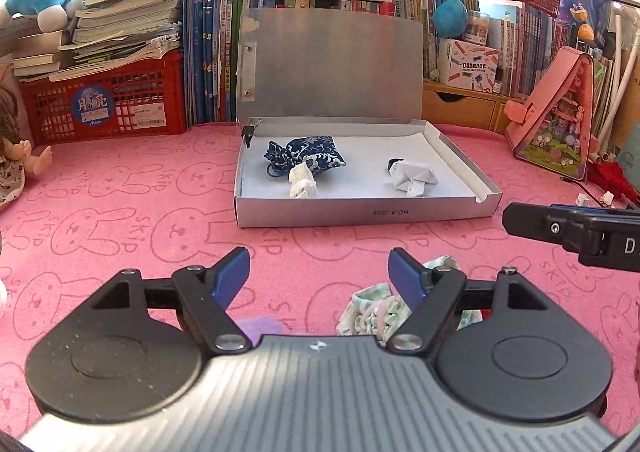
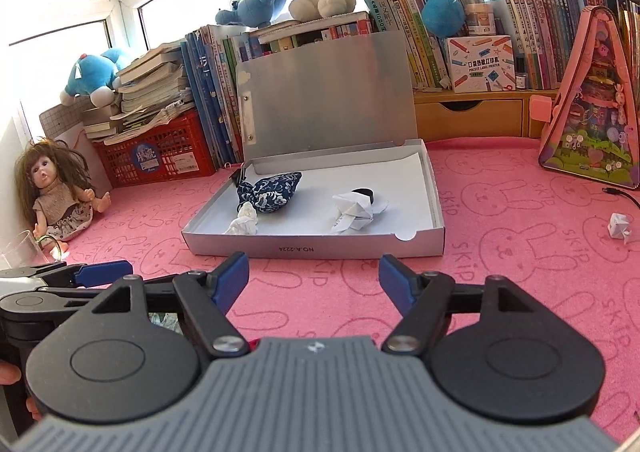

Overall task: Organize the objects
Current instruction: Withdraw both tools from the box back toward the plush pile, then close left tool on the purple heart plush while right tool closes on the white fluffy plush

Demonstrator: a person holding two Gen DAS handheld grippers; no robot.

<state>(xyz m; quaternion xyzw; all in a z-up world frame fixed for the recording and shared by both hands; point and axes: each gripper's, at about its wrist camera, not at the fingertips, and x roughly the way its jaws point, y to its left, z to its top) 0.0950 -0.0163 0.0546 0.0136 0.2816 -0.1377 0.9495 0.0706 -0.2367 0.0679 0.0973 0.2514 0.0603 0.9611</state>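
Nearest the left wrist camera, the left gripper [image 1: 319, 272] hangs low over the pink bunny-print cloth [image 1: 120, 219] with its blue-padded fingers [image 1: 232, 276] spread wide and nothing between them. Just under its right finger, at about 4 o'clock from the gap, lies a crumpled pastel green-and-pink cloth [image 1: 374, 312]; a purple patch shows at 7 o'clock, too hidden to identify.

Straight ahead at 12 o'clock sits the silver box [image 1: 360, 213], its lid standing open against the books. Inside it, a blue floral pouch [image 1: 306, 155] lies at the left rear, a small white bundle [image 1: 303, 183] touches its front edge, and a folded white paper piece [image 1: 410, 176] lies toward the right, with something small and black behind it.

The right gripper [image 2: 314, 278] is likewise parted and empty, hovering just short of the box's front wall [image 2: 312, 248], which lies at 12 o'clock. From this view the left gripper's finger pokes in at 9 o'clock. A small folded paper star [image 2: 619, 227] rests alone on the cloth at 2 o'clock, well apart from the box. A doll [image 2: 60, 191] sits against the wall at 10 o'clock, beside a red crate [image 2: 160, 155] of books.
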